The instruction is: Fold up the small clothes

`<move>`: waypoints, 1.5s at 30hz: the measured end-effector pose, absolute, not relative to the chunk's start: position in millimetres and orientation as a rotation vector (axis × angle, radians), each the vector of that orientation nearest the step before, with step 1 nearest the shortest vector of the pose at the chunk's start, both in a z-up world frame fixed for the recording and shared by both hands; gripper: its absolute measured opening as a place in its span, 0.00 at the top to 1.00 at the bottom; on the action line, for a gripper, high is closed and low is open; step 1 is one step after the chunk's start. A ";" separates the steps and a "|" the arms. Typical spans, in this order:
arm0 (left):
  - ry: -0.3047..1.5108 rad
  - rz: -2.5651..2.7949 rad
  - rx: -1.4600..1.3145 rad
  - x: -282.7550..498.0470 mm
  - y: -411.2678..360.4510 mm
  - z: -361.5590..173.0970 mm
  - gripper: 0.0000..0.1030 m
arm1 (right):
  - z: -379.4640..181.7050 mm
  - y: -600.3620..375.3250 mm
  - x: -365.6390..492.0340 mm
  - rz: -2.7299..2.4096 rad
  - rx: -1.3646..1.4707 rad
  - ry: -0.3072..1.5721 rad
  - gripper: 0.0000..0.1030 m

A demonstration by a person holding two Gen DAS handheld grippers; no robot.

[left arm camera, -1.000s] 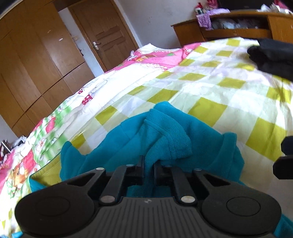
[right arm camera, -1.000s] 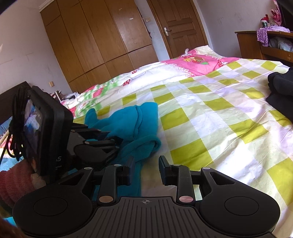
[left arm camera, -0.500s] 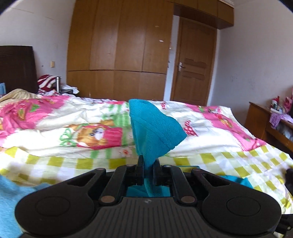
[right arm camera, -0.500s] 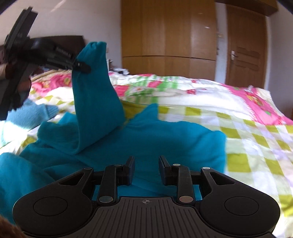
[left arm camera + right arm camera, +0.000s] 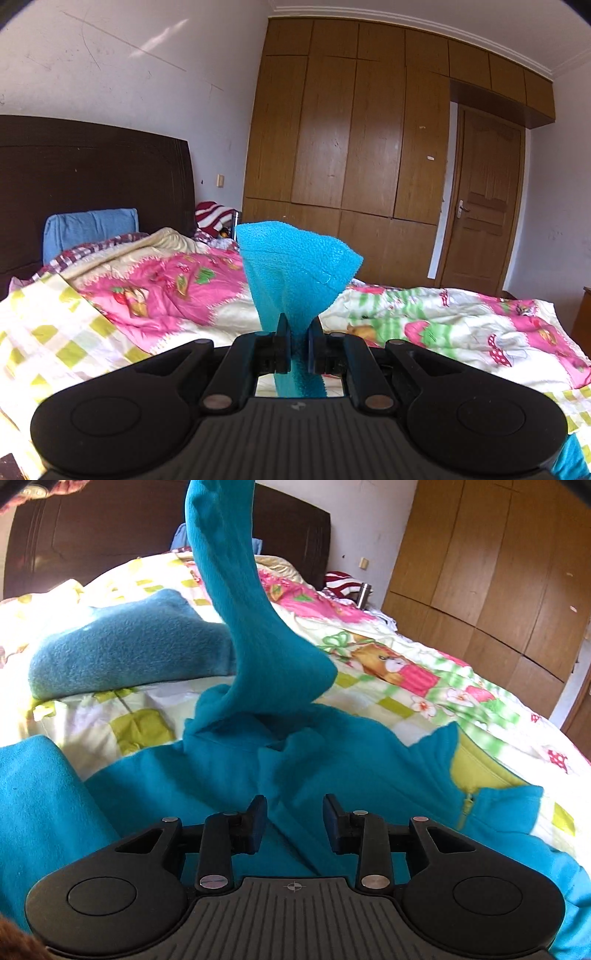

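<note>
Teal fleece jacket (image 5: 369,760) lies spread on the bed (image 5: 461,698), whose yellow-checked sheet meets a pink cartoon quilt (image 5: 173,291). One sleeve (image 5: 255,627) is lifted high, its cuff clamped in the left tongs (image 5: 295,332). The right tongs (image 5: 294,812) hover just above the jacket's body, jaws apart and empty. A folded darker blue garment (image 5: 122,646) rests near the dark headboard (image 5: 92,177). Wooden wardrobes (image 5: 351,147) and a door (image 5: 484,206) line the far wall.
</note>
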State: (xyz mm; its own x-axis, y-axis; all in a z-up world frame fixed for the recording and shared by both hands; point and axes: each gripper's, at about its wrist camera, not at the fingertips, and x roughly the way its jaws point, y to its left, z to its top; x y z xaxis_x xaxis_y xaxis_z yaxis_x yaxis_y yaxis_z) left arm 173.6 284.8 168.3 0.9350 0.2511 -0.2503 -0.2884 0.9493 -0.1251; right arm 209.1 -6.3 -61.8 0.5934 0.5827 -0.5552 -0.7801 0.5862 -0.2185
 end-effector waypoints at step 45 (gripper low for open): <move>0.408 -0.475 -0.230 265.5 7.1 75.1 0.77 | -35.2 -162.7 218.2 0.330 -0.059 0.586 0.65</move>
State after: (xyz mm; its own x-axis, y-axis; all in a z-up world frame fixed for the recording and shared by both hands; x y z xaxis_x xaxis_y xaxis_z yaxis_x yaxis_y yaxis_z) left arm 265.5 7.1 75.1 0.8113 -0.4855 -0.3256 0.3953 0.8660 -0.3063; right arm 218.2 -162.7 -35.2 0.7827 0.2888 -0.5514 -0.3218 0.9460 0.0386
